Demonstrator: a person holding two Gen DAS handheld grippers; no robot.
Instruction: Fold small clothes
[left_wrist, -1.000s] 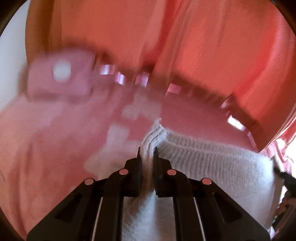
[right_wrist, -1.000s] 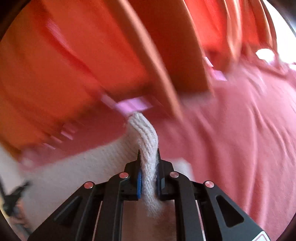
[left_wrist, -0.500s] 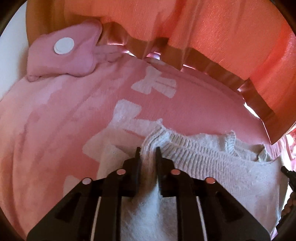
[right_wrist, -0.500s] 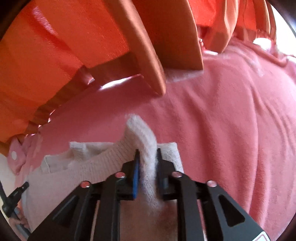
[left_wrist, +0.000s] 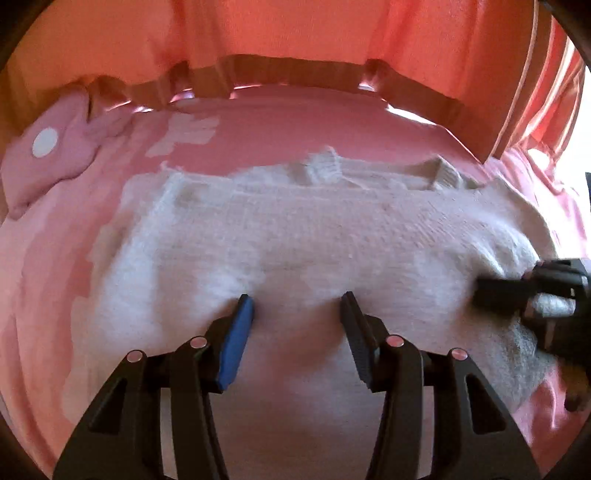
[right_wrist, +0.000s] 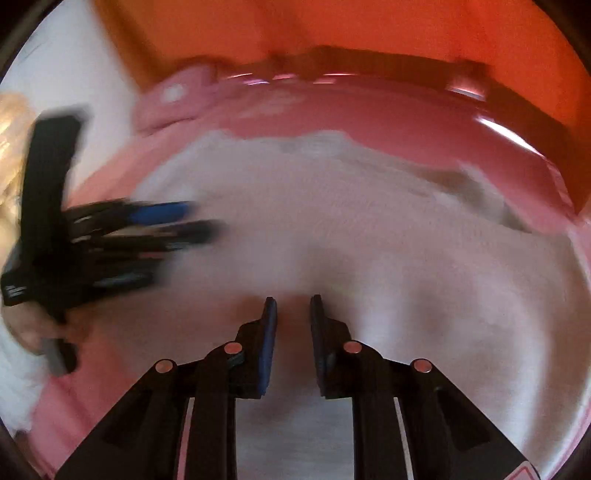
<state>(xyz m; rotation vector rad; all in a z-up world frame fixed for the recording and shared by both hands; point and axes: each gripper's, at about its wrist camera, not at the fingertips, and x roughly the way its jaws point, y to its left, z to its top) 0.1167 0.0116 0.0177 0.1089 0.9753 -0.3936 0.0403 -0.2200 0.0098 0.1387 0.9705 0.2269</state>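
Note:
A white knit sweater (left_wrist: 314, 236) lies folded flat on a pink blanket (left_wrist: 48, 280); it fills the middle of the right wrist view too (right_wrist: 351, 221). My left gripper (left_wrist: 295, 302) hovers over its near part with jaws opening and nothing between them; the cloth lies underneath. In the right wrist view the left gripper (right_wrist: 199, 221) is a blur at the left. My right gripper (right_wrist: 292, 304) is over the sweater's near edge, jaws closing to a narrow gap with no cloth pinched. It shows at the right edge of the left wrist view (left_wrist: 495, 291).
The blanket has pale bow patterns (left_wrist: 184, 133). A pink plush pillow with a white dot (left_wrist: 48, 147) lies at the far left. Orange curtains (left_wrist: 295, 29) and a wooden ledge (left_wrist: 295, 70) close off the far side. A hand (right_wrist: 26, 325) holds the left gripper.
Both grippers have let go of the sweater's raised edge, which now lies flat. The left jaws have spread wide. Both grippers have shifted sideways and rolled.

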